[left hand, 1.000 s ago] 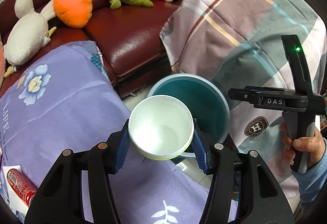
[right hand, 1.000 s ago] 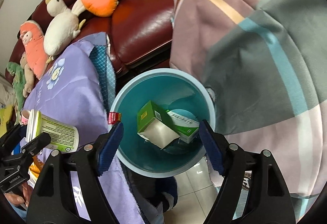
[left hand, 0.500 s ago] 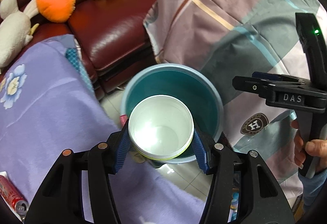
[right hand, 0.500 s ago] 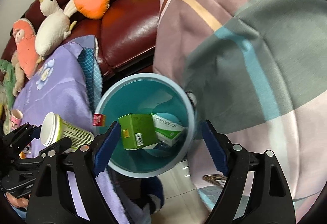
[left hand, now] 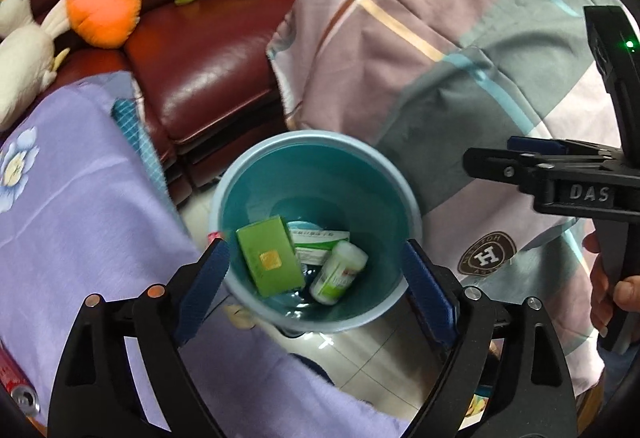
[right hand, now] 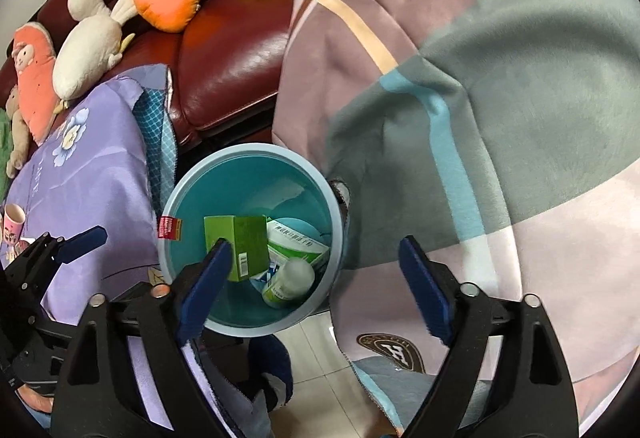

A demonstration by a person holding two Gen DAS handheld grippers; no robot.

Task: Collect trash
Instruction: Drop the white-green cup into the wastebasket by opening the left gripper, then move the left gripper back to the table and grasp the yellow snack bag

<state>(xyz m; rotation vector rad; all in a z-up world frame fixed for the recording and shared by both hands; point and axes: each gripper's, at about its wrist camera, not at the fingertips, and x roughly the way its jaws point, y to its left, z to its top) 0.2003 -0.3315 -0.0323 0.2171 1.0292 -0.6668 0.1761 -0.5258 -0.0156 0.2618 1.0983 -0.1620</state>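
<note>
Over the teal bin [left hand: 404,174] wedged between sofa [left hand: 208,78] and purple-draped table [left hand: 80,198], both the left gripper [left hand: 316,290] and right gripper [right hand: 314,286] hang wide and empty, jaws having just spread, the white cup [left hand: 338,272] among boxes [left hand: 270,262] at the bottom, while a red can [left hand: 18,388] at the table's near edge risks being missed.

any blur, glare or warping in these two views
Left wrist view: the cup in the bin is soft with motion blur, the sofa shows bright glare patches, and the frame bends strongly with dark corners. Right wrist view: same fisheye bending, glare on the sofa, a blurred cup; the plaid blanket is evenly lit.
</note>
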